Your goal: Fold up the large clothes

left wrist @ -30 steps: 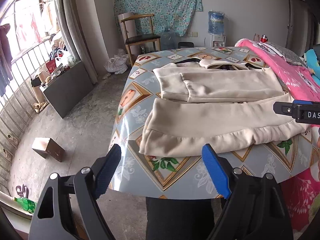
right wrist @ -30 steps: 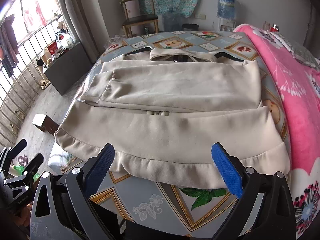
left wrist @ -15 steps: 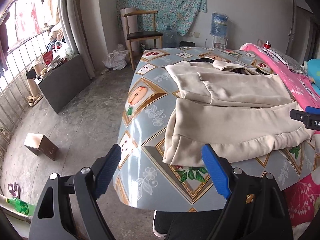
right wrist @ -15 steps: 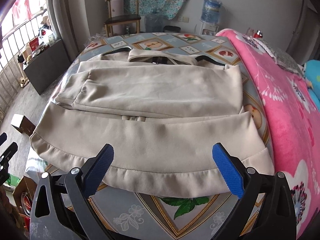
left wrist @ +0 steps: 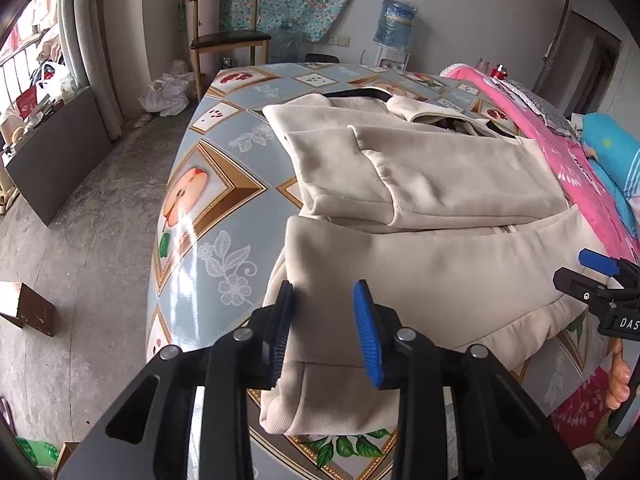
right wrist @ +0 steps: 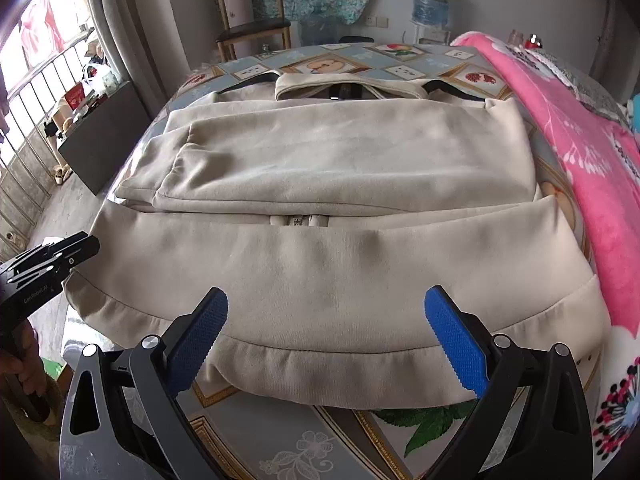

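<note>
Table [left wrist: 224, 184] with patterned cover is occupied by beige garment [right wrist: 340, 152], laid flat, sleeves folded across. Left gripper [left wrist: 324, 320] is seen closing over garment's near-left hem corner, cloth between its jaws. Right gripper [right wrist: 326, 340] is held spread wide above the near hem, nothing gripped.

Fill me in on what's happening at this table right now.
A person is folding a large beige garment spread on a patterned table, using a handheld gripper in each hand. Its sleeves are already folded across its upper half. The left gripper is at the hem's left corner, jaws closing with the fabric between them. The right gripper hovers open over the middle of the hem, gripping nothing. A pink blanket lies along the right side.
</note>
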### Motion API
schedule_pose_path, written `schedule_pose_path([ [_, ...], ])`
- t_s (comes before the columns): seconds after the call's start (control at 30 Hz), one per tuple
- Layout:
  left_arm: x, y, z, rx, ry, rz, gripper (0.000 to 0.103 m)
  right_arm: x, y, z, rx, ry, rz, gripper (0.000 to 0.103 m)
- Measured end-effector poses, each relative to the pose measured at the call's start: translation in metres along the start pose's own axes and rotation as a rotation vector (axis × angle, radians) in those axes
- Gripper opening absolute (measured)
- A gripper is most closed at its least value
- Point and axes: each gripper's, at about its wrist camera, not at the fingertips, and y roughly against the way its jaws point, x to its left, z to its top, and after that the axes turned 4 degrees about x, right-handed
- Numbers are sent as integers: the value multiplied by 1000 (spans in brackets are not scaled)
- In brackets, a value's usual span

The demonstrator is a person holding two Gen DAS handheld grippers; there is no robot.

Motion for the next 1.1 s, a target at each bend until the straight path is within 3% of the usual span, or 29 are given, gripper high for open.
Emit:
schedule_pose_path([
  [0.17,13,-13,11,43,65,-29,30,-4,-18,-1,49,-13,56,96],
  [0.33,24,-23,19,67,107,-89,30,-4,-27,-1,76,-11,60,96],
  [0.63,31,-28,25,23,68,-196,30,-2,-31,1,82,-3,42,96],
  [0.83,20,-2,20,-39,-35,-371,30,-3,-32,1,82,-9,38,96],
  [0.93,13,-9,19,6,-71,-341,30,-1,-33,1,81,-1,28,96],
  [1.1,17,-26,24,63,-30,-326,30,-2,-33,1,80,-6,32,96],
])
